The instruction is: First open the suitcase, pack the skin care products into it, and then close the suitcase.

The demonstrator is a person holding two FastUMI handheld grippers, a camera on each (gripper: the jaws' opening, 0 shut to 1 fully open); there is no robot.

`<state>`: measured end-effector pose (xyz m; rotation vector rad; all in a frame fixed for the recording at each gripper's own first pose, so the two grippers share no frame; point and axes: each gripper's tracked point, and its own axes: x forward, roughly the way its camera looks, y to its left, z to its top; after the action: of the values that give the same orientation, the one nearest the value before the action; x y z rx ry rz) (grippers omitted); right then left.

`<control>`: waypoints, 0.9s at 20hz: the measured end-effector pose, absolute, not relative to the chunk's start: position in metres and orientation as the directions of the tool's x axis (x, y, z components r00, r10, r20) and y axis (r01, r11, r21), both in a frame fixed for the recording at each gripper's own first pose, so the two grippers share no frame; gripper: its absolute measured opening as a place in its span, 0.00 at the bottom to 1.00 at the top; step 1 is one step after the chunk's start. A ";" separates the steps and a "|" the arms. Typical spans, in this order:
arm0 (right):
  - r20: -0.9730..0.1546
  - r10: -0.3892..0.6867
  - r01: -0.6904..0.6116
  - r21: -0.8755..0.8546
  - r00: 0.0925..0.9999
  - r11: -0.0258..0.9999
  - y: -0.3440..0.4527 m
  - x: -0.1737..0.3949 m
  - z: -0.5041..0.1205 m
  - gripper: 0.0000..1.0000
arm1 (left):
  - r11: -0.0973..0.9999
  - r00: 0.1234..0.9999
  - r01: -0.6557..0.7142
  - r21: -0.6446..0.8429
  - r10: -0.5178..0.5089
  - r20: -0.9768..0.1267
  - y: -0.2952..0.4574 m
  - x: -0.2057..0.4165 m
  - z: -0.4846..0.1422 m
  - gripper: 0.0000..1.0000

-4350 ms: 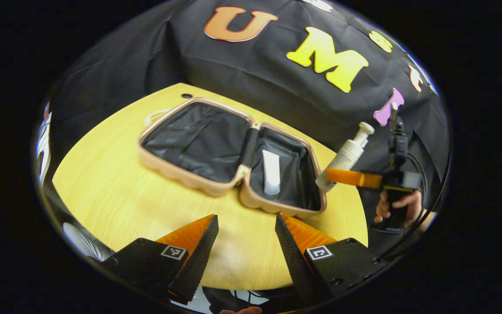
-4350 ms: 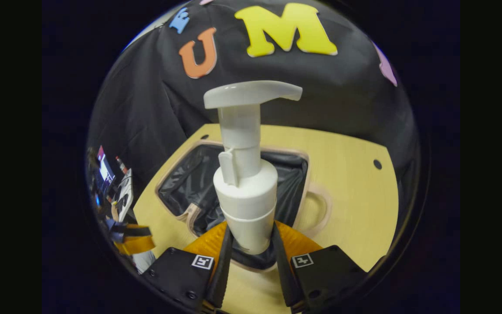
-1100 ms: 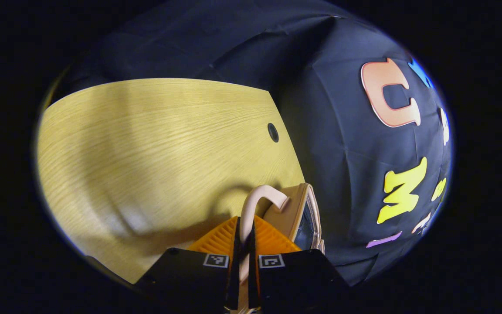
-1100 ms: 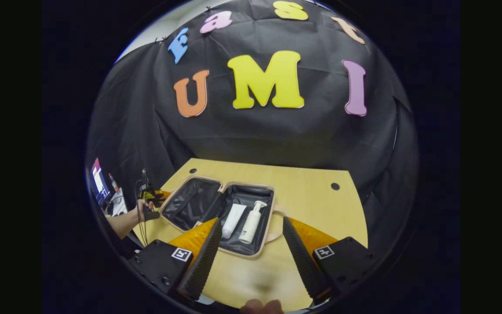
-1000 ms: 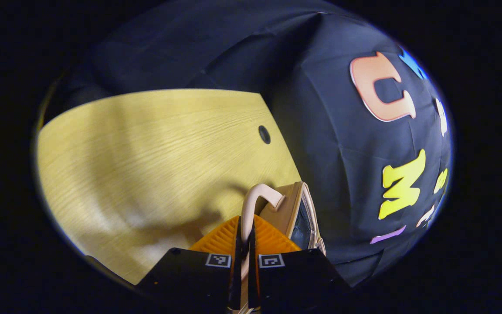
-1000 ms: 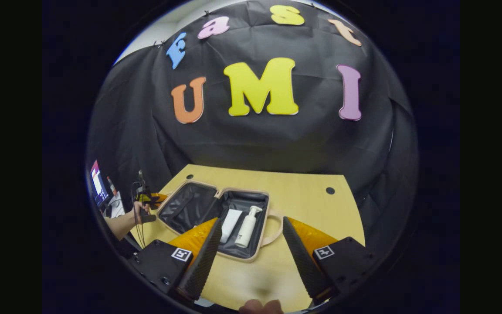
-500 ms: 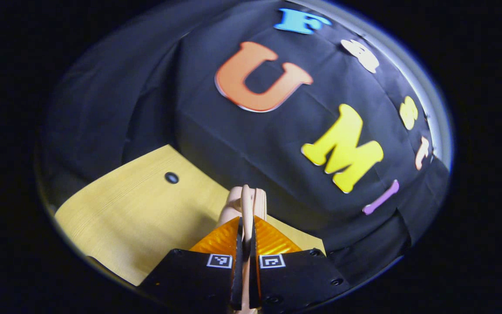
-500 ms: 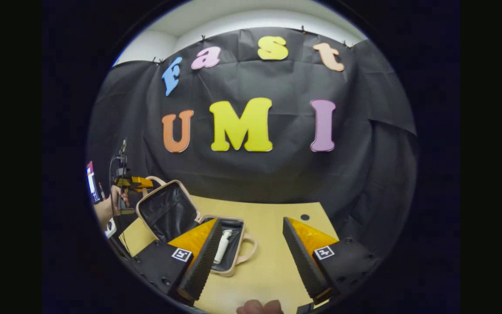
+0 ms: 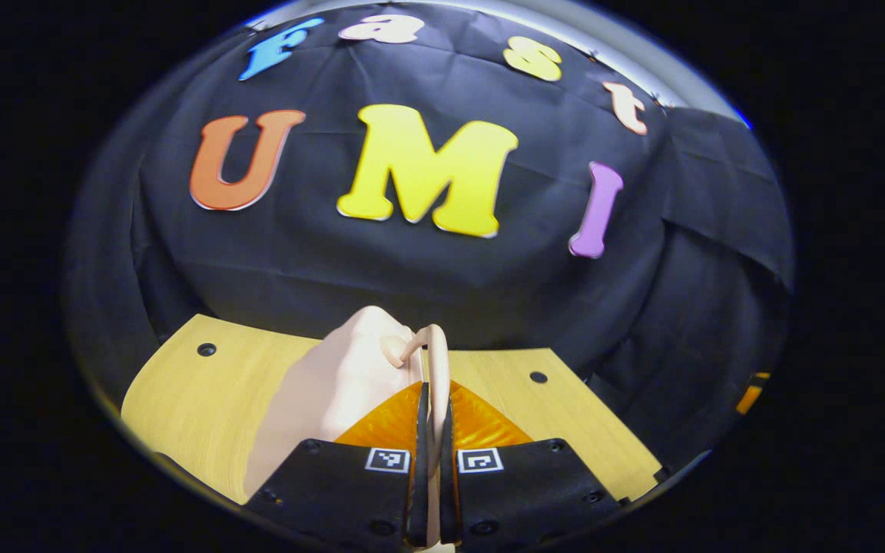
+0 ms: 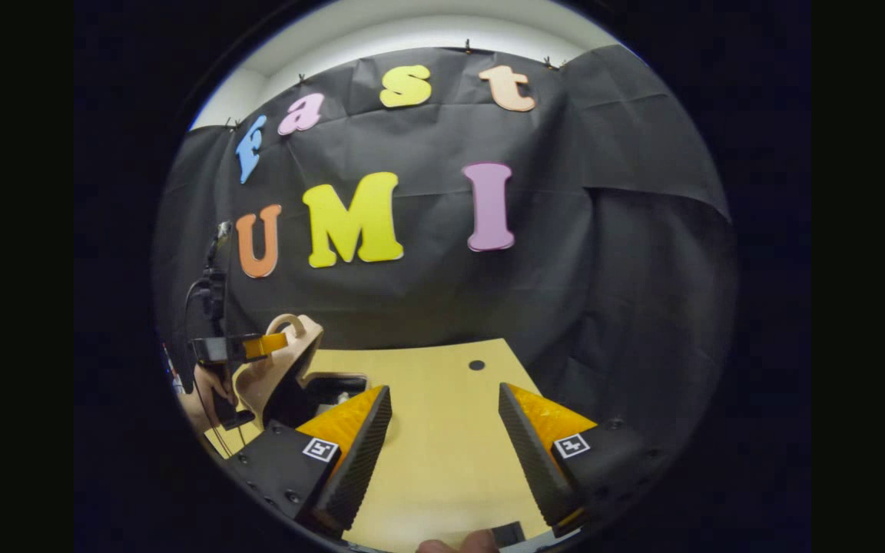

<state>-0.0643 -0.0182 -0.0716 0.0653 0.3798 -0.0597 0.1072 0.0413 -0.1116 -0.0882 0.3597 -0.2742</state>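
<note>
My left gripper [image 9: 433, 393] is shut on the pink suitcase's curved handle [image 9: 433, 346], which runs up between its fingers. The suitcase lid [image 9: 335, 380] shows its smooth outer shell just left of the handle. In the right gripper view the lid [image 10: 277, 369] leans steeply over the suitcase base [image 10: 339, 380], with the left gripper [image 10: 262, 346] clamped on the handle [image 10: 289, 322] and a hand [image 10: 208, 384] holding it. The lid and my own finger hide the suitcase's inside. My right gripper [image 10: 444, 390] hangs open over bare table, right of the suitcase.
The light wooden table [image 10: 442, 445] has a small round hole [image 10: 476, 365] near its back edge. Two such holes [image 9: 206, 349] show in the left gripper view. The black booth wall stands close behind the table.
The left gripper has swung the lid up and over by its handle, from lying flat to leaning over the base. The right gripper has stayed open and turned rightward, away from the suitcase.
</note>
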 end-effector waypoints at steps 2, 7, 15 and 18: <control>-0.377 -0.099 0.115 0.022 0.921 0.993 -0.046 -0.075 -0.072 0.83 | 0.956 0.880 0.269 -0.118 -0.294 -0.374 0.015 0.108 -0.139 0.09; -0.392 -0.181 0.195 -0.005 0.902 0.981 -0.098 -0.091 -0.071 0.83 | 0.960 0.849 0.272 -0.067 -0.272 -0.452 -0.035 0.118 -0.207 0.09; -0.438 -0.220 0.244 -0.003 0.872 0.970 -0.134 -0.094 -0.084 0.83 | 0.953 0.798 0.275 0.126 -0.154 -0.582 -0.055 0.114 -0.277 0.09; -0.441 -0.194 0.220 0.009 0.876 0.975 -0.131 -0.087 -0.087 0.83 | 0.945 0.793 0.277 0.174 -0.123 -0.596 -0.059 0.113 -0.282 0.11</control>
<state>-0.0871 -0.1315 -0.0866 0.0593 0.4544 -0.2161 0.1132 -0.0588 -0.2819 0.2595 0.6196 -0.2172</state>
